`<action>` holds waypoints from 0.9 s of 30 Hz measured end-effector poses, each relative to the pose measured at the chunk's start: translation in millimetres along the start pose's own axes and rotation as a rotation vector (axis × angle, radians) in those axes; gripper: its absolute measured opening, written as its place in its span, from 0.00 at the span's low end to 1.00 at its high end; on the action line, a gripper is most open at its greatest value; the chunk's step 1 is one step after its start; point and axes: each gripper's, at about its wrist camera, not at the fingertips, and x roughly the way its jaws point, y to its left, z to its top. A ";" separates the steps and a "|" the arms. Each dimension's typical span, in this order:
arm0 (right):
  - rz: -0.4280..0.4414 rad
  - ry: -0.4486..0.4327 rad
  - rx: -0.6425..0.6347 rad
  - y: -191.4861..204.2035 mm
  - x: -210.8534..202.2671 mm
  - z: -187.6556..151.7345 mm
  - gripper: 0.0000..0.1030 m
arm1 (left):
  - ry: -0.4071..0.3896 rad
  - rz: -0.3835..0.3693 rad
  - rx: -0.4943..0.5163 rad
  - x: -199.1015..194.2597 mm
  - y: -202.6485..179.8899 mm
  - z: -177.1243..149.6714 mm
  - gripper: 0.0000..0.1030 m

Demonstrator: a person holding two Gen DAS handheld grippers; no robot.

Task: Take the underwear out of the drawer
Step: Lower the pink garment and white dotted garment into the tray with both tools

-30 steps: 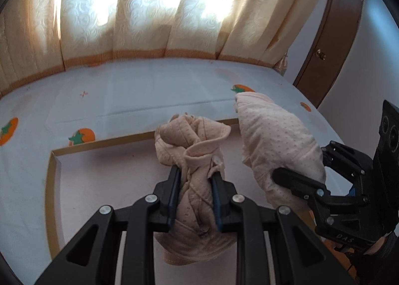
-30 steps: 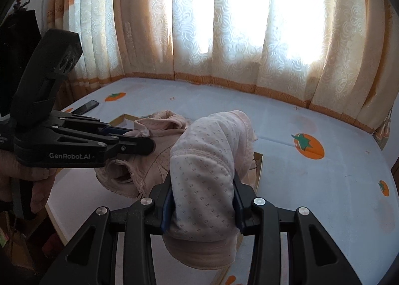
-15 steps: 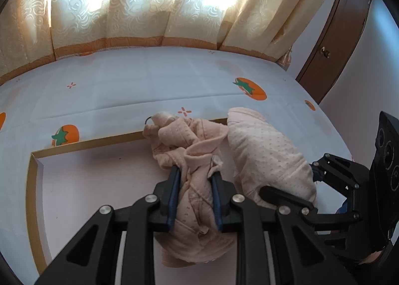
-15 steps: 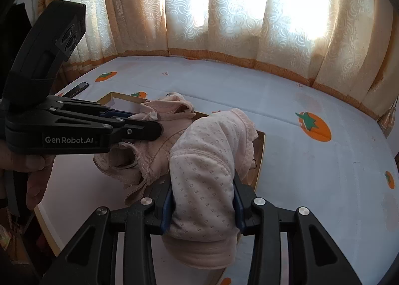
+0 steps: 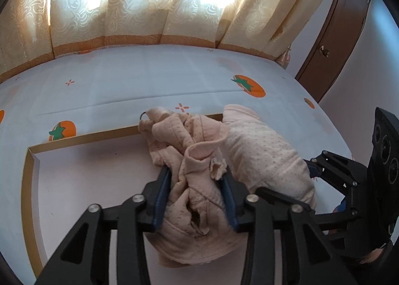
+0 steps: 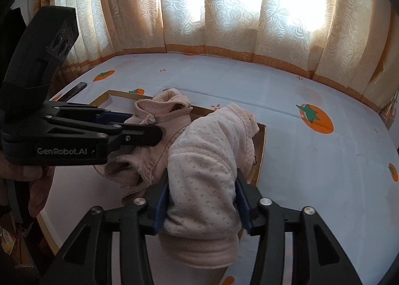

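- My left gripper was opening, its blue pads standing along both sides of a crumpled beige piece of underwear; the cloth still filled the gap between the jaws and touched the pads.
- That crumpled piece bunched up above the jaws and spilled down below them, over the white bottom of the box.
- My right gripper was opening too, with a folded, dotted pink piece of underwear between its jaws; the fabric bulged out to both pads and hung in a thick roll under them.
- The two garments sat side by side and touched, the crumpled one to the left of the dotted one.
- From the right wrist view, a hand showed under the left tool's black body.
- Both pieces were over the shallow white box with its tan cardboard rim, near the box's far right corner.
- The box lay on a pale sheet printed with orange fruit.
- A dark slim object lay on the sheet past the box's left corner; I couldn't tell what it was.
- Farthest off, cream patterned curtains glowed with daylight, and a brown wooden door stood at the right.
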 end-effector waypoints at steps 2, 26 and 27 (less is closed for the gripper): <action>-0.008 -0.002 -0.001 -0.3 -0.1 -1.4 0.54 | -0.003 -0.004 -0.007 -0.4 0.4 -0.5 0.45; -0.029 -0.052 0.019 -0.2 -18.9 -11.2 0.65 | -0.030 -0.017 -0.044 -14.0 -3.2 -6.8 0.66; -0.029 -0.055 0.024 -0.3 -20.9 -12.1 0.65 | -0.033 -0.015 -0.048 -15.6 -2.8 -7.4 0.67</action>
